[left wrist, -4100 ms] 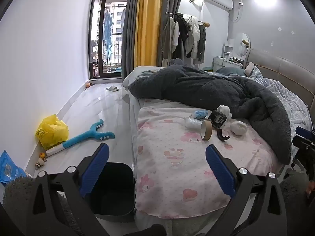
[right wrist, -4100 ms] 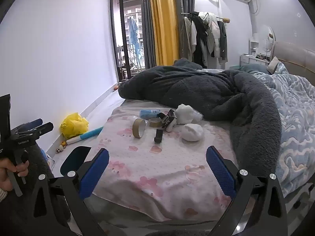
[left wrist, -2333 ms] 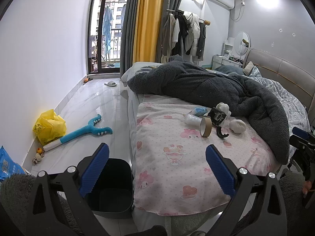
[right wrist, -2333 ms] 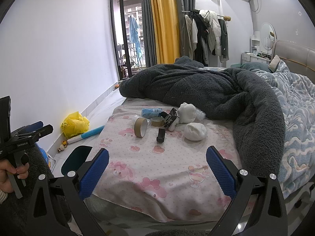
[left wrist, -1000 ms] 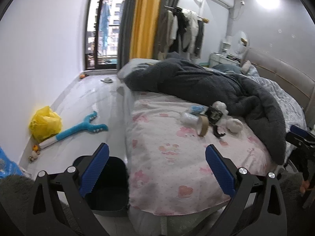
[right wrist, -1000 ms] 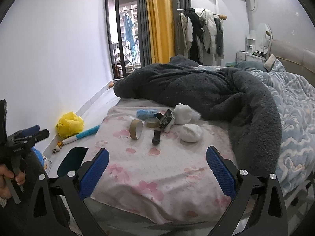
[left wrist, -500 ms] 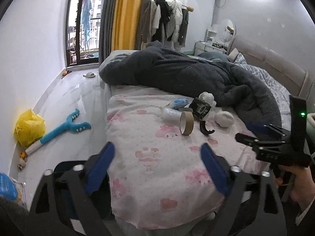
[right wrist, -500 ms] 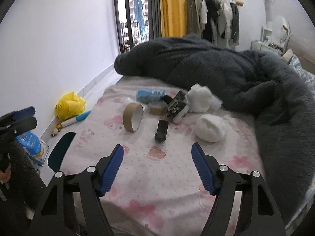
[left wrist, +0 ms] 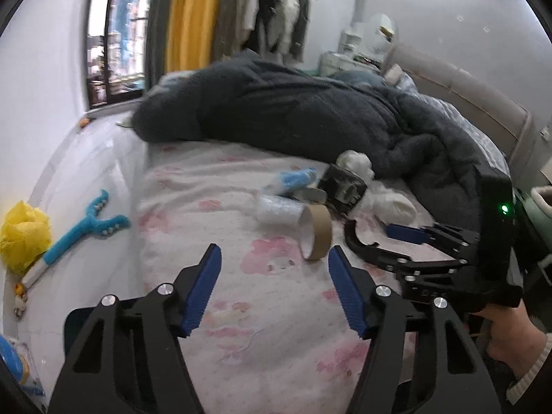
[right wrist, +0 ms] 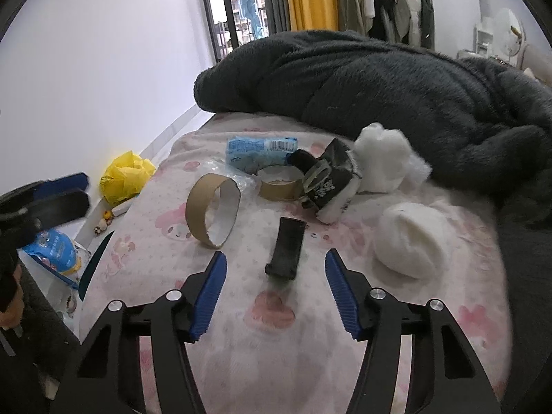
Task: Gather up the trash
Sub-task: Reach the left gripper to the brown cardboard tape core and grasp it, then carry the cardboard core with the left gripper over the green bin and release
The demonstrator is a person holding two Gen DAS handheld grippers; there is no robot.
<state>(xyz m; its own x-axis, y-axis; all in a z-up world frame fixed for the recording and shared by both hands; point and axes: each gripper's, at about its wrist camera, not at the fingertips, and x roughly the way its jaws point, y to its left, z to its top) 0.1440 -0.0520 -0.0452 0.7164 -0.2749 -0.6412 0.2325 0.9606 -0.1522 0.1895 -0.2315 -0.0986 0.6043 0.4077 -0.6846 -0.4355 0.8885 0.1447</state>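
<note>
Trash lies on the pink sheet [right wrist: 241, 362] of the bed: a standing cardboard tape ring [right wrist: 212, 209], a flat tape ring [right wrist: 279, 183], a black curved strip [right wrist: 286, 248], a blue wrapper [right wrist: 260, 148], a clear plastic cup [left wrist: 277, 209], a crumpled black packet [right wrist: 327, 181] and white wads [right wrist: 410, 243]. My right gripper [right wrist: 276, 293] is open and empty, just short of the black strip. My left gripper [left wrist: 274, 288] is open and empty, short of the cardboard ring [left wrist: 315, 236]. The right gripper [left wrist: 400, 241] also shows in the left wrist view.
A dark fleece blanket [right wrist: 379, 79] covers the far half of the bed. A black bin [left wrist: 77, 324] stands on the floor at the bed's near left corner. A yellow bag [left wrist: 22, 234], a blue toy [left wrist: 82, 231] and a blue packet [right wrist: 55, 246] lie on the floor by the wall.
Both grippers have moved forward over the bed toward the trash and their jaws have narrowed but stay open. The right gripper now points at the black strip.
</note>
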